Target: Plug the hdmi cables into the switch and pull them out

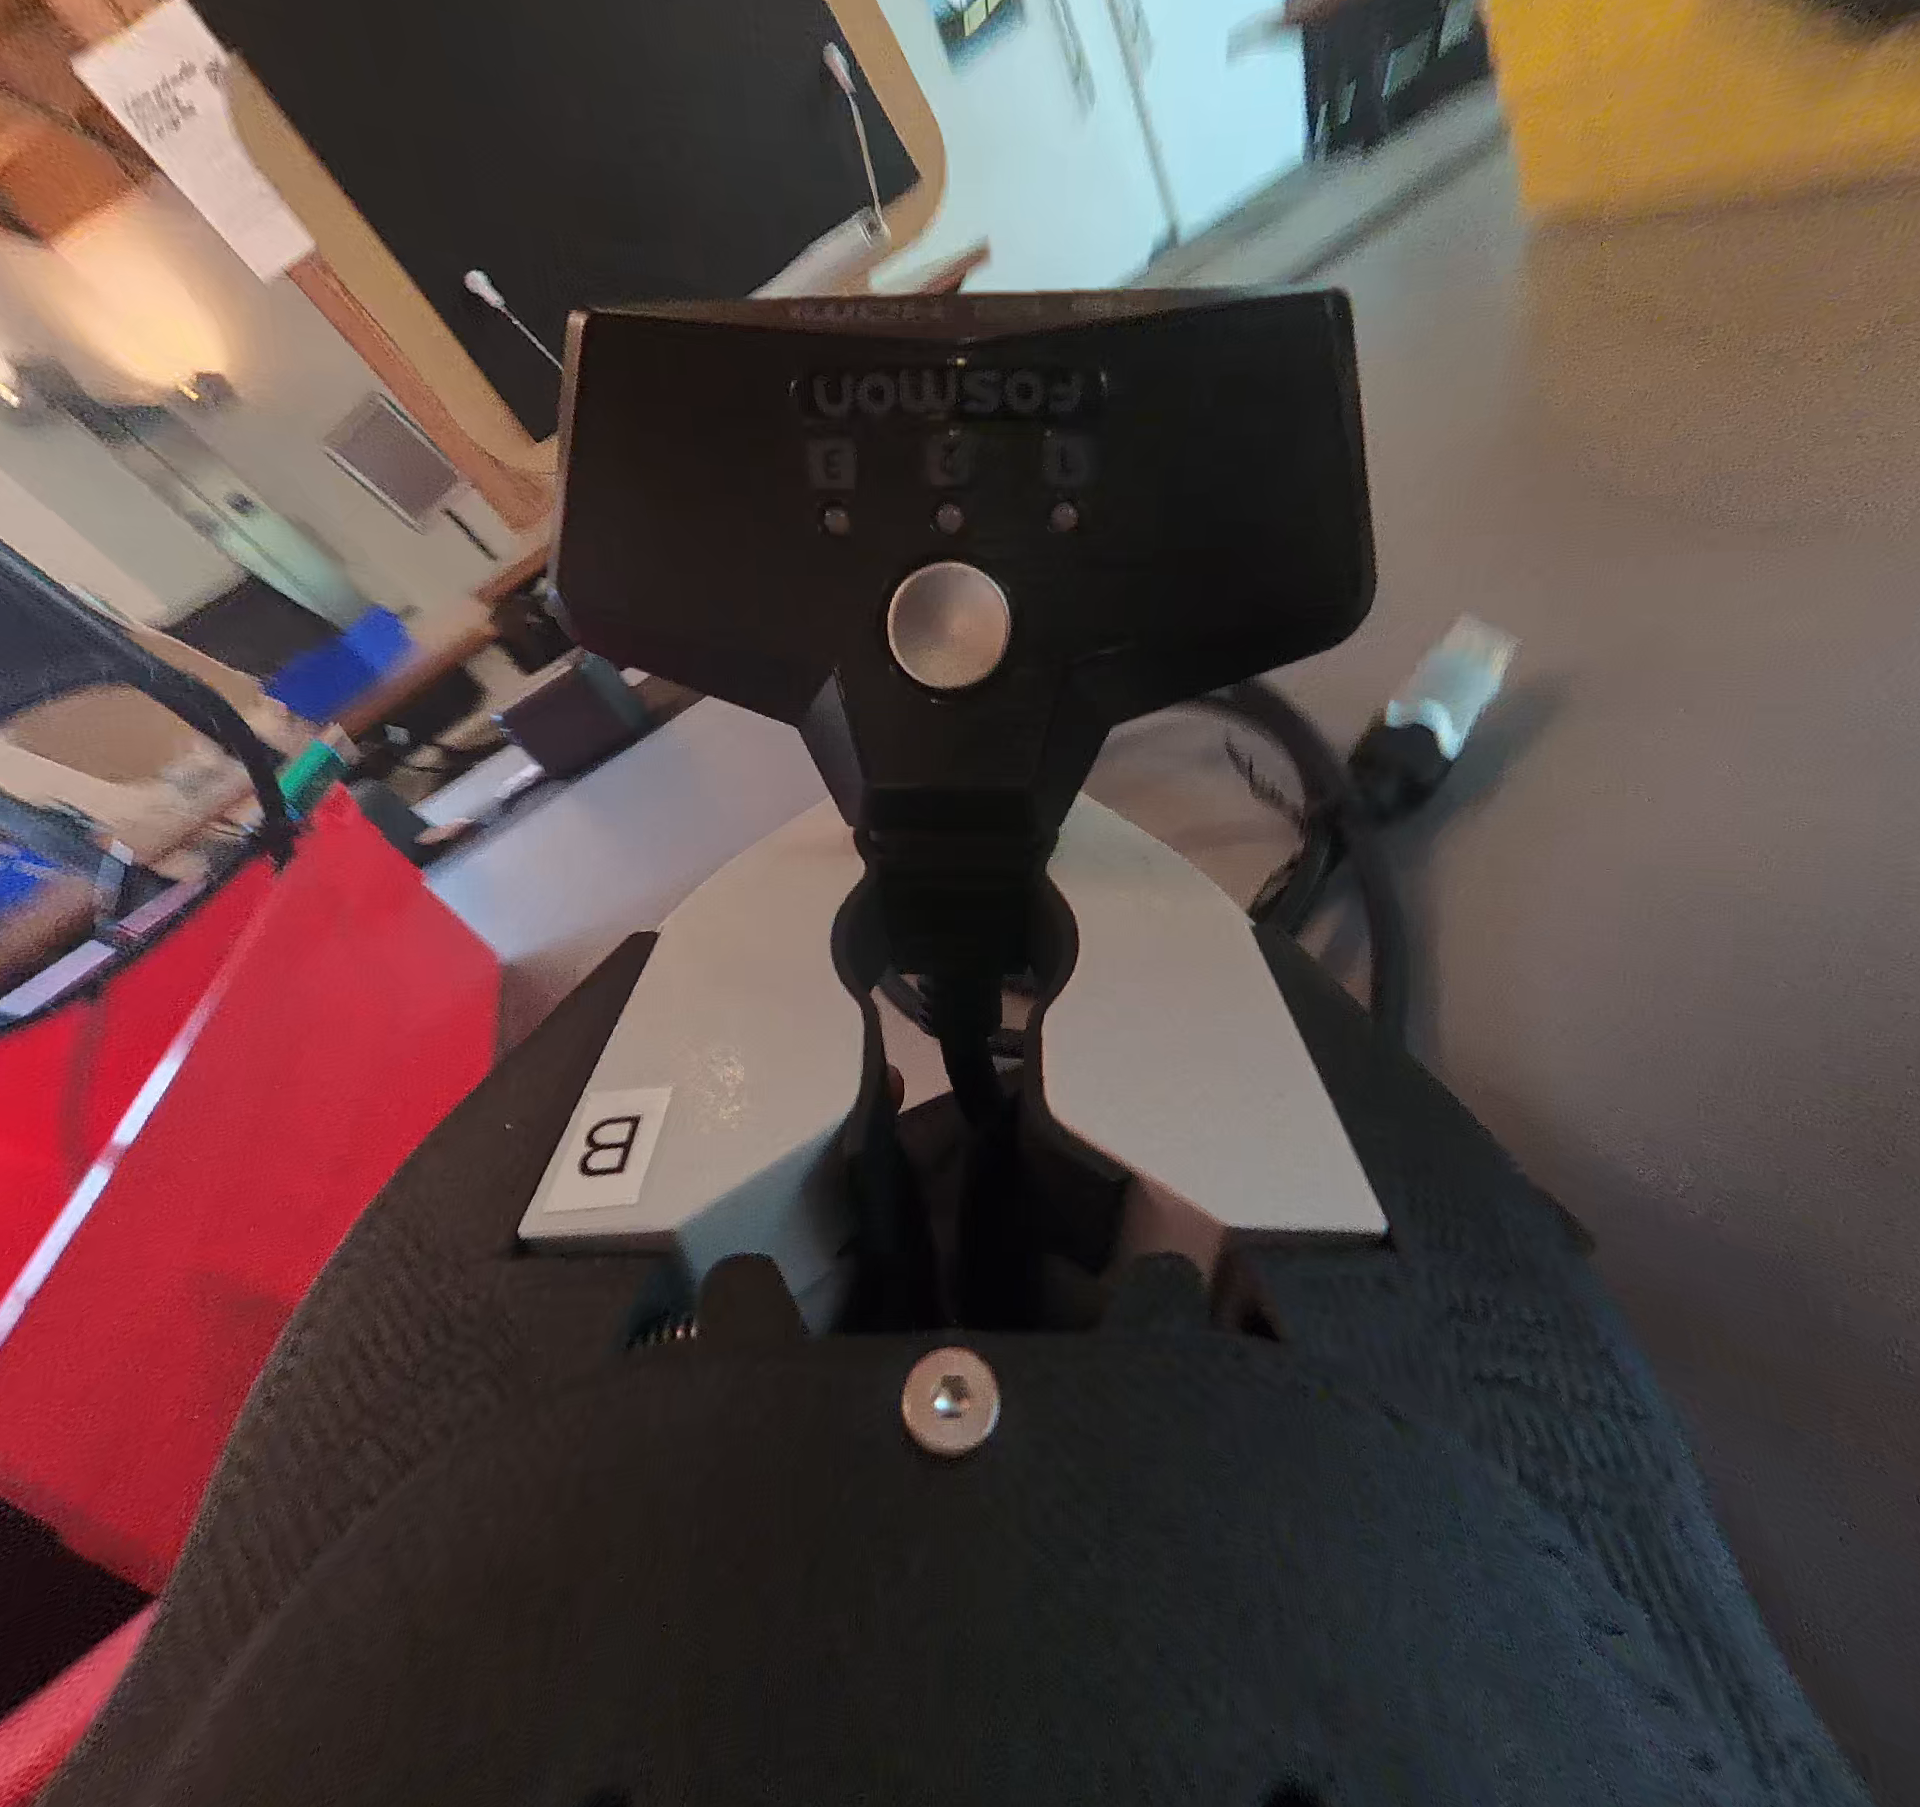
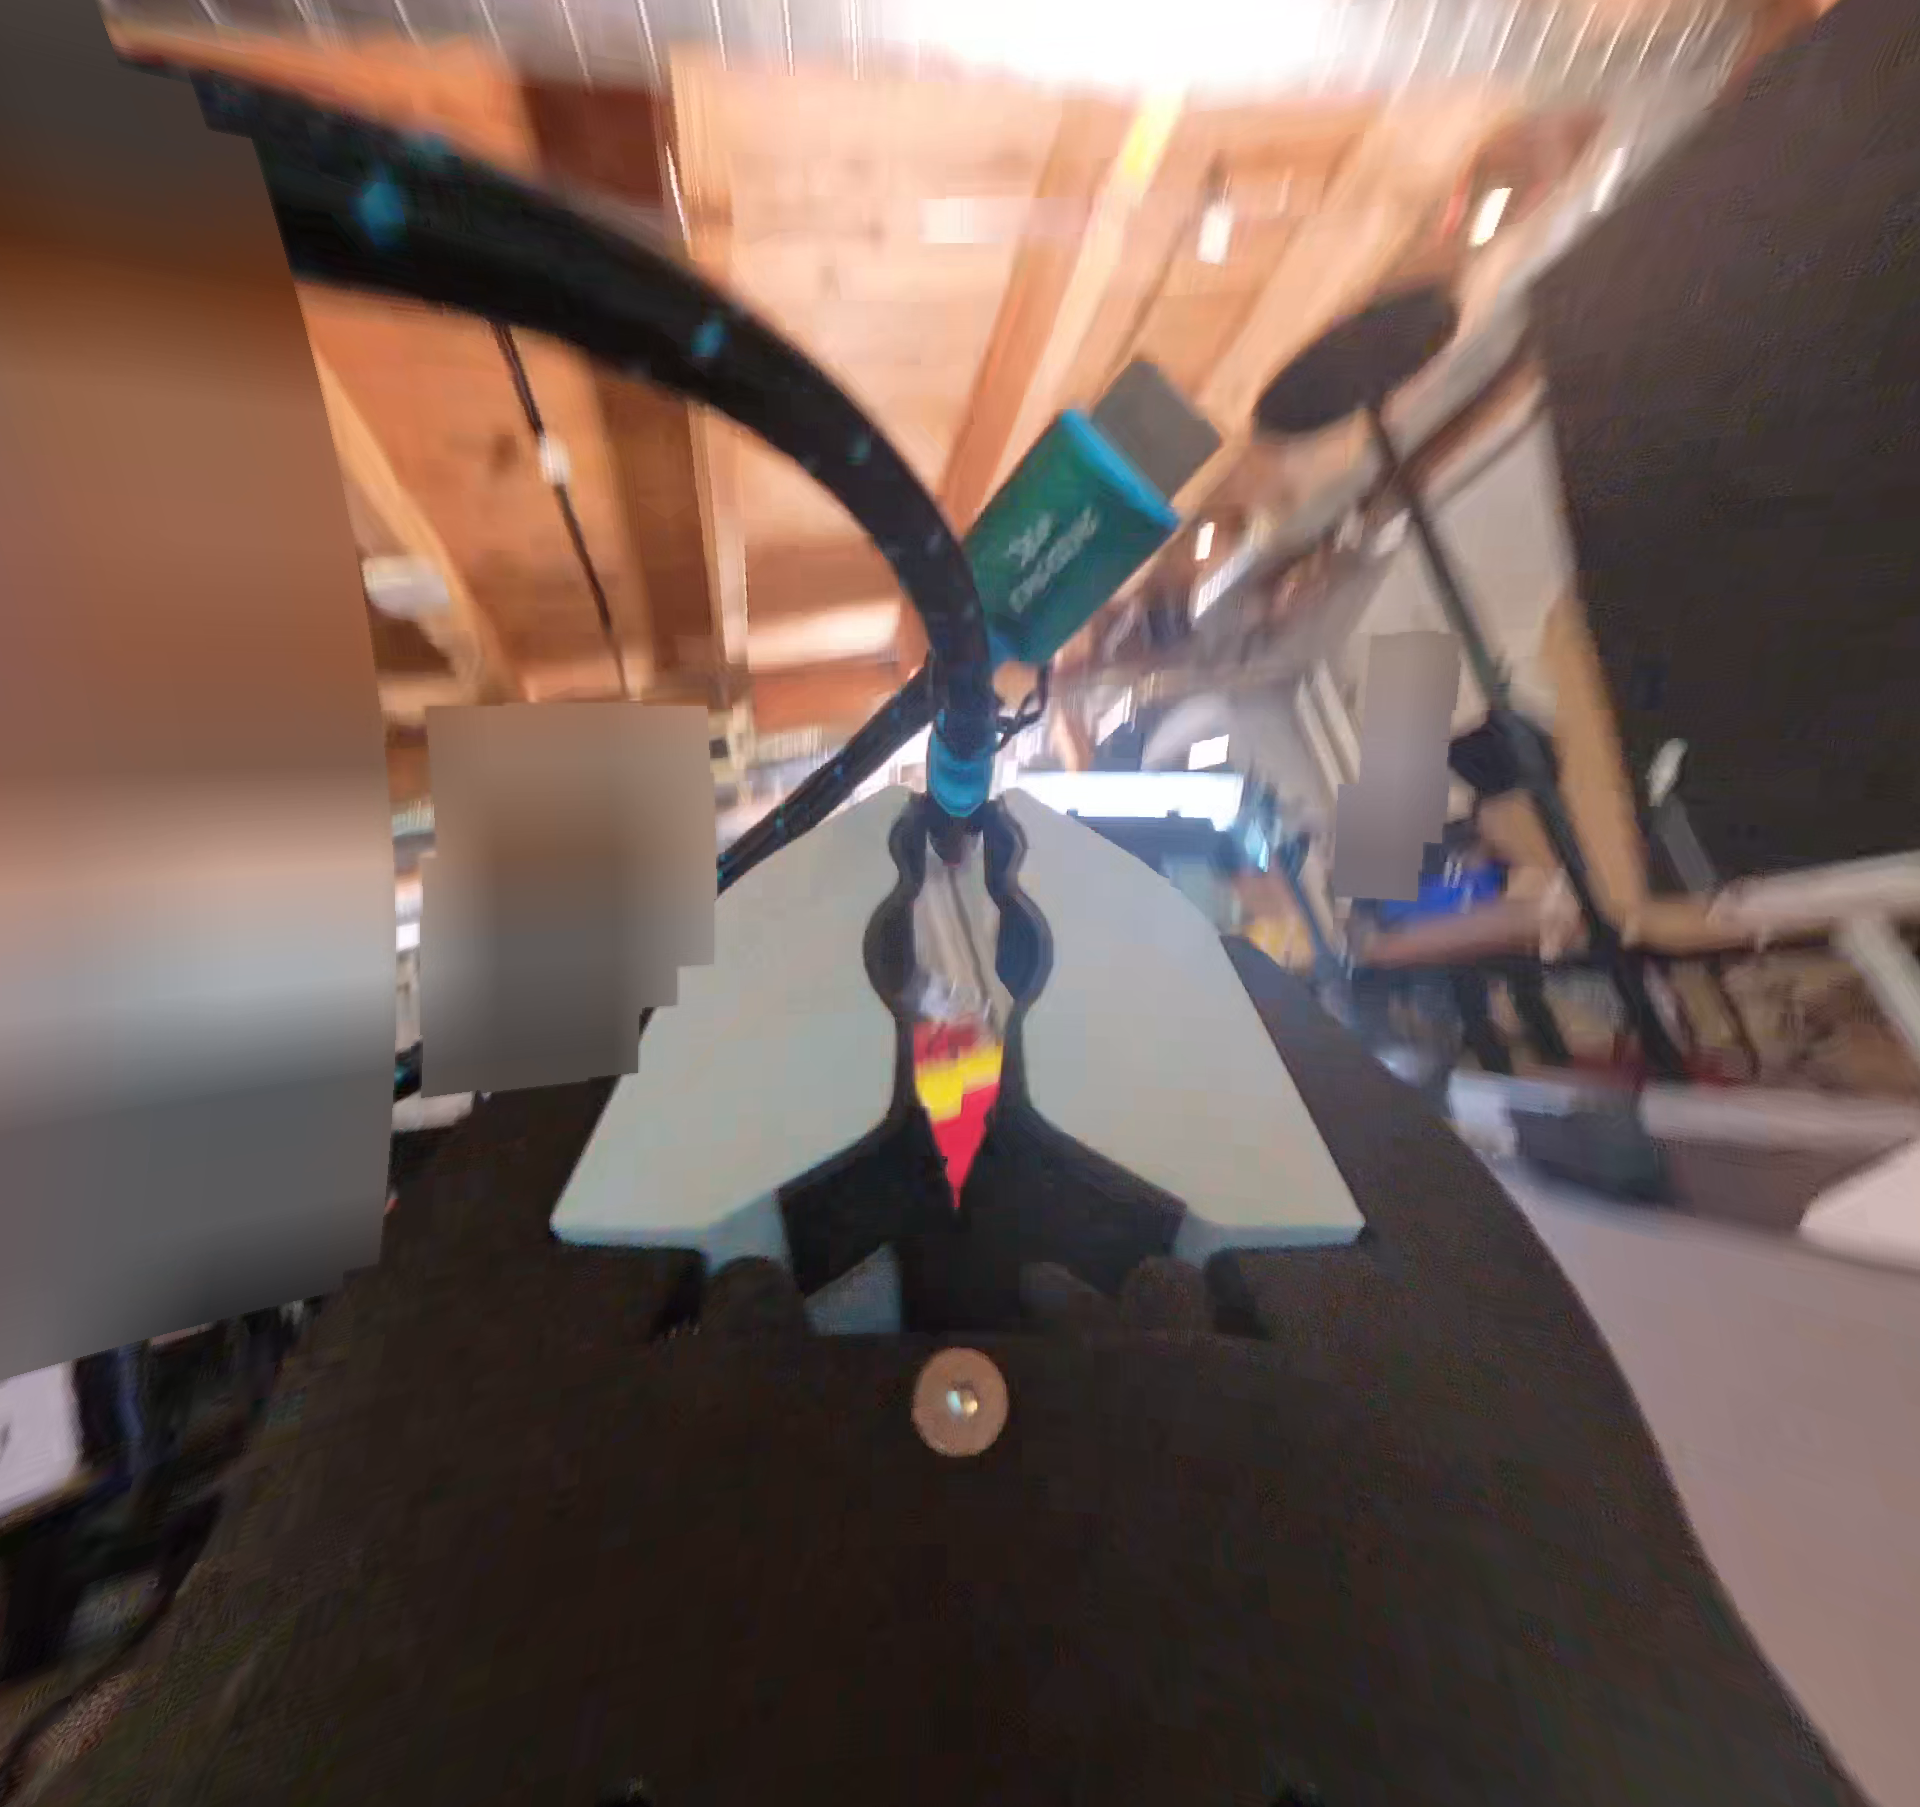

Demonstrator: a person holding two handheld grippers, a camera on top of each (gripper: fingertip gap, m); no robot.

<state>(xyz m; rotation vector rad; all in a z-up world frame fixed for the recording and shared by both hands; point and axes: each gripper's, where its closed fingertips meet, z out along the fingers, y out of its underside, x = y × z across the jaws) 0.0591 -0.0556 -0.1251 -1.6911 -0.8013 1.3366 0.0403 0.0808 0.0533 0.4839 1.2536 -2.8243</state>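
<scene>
Two claws are in play here, and both are closed on something. The switch (image 1: pixel 961 500) is held up off the desk (image 1: pixel 1662 822) by the left claw (image 1: pixel 954 910), which is clamped on the ribbed neck where the switch's own lead comes out, so the body sticks out ahead with its round button facing the camera. The port side is turned away and can't be seen from here.

The cable (image 2: pixel 623 303) is pinched by the right claw (image 2: pixel 958 827) on the blue strain relief just behind the plug (image 2: pixel 1075 531), and the teal plug is left hanging loose above the fingertips, tilted off to the right. That view is badly blurred and aimed up at the ceiling beams, so the plug is probably well apart from the switch, though that can't be told for sure. A second cable end (image 1: pixel 1439 708) can be seen lying on the desk beyond the switch.

For the plugging step, the plug would ideally be gripped on its hard body rather than the boot, since it'll flop otherwise. The switch should be kept steady, the plug squared to a port, flat side matched, then pushed straight in without wiggling.
</scene>
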